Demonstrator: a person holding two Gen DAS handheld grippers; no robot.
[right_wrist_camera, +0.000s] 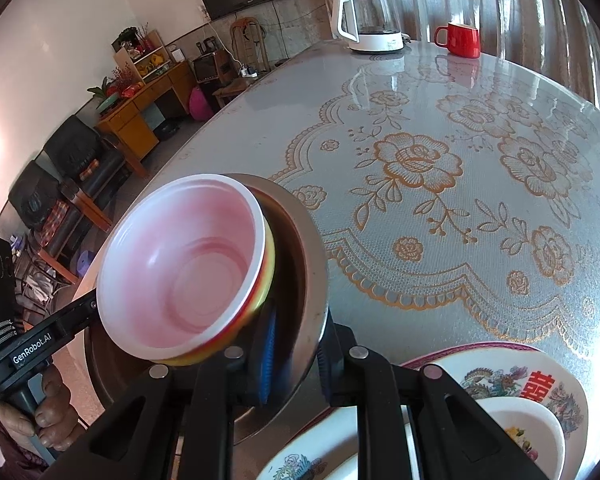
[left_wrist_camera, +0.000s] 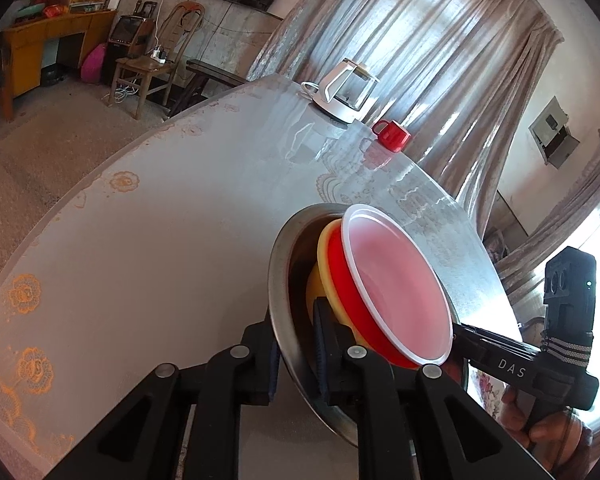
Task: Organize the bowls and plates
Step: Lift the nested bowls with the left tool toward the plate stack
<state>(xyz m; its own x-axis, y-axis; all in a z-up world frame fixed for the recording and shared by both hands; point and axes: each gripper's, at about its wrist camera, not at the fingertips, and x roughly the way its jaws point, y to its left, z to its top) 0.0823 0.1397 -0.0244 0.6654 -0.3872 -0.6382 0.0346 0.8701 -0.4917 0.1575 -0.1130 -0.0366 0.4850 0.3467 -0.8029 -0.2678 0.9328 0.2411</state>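
One metal basin (left_wrist_camera: 284,280) holds two nested bowls (left_wrist_camera: 396,288). Left tongs (left_wrist_camera: 296,354) and right tongs (right_wrist_camera: 294,354) each clamp its rim from opposite sides.

The yellow bowl (left_wrist_camera: 323,258) was largely hidden behind the red bowl (left_wrist_camera: 396,288) nested in it. The metal basin's (left_wrist_camera: 278,264) floor was covered by that stack. Beside the basin, the patterned plates (right_wrist_camera: 516,376) were cut off by the frame's lower edge.

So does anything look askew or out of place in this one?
Yes: the metal plate is steeply tilted above the table, pinched at opposite rim edges by the left tool and right tool. The stacked red bowl and yellow bowl lean with it. Nothing has spilled.
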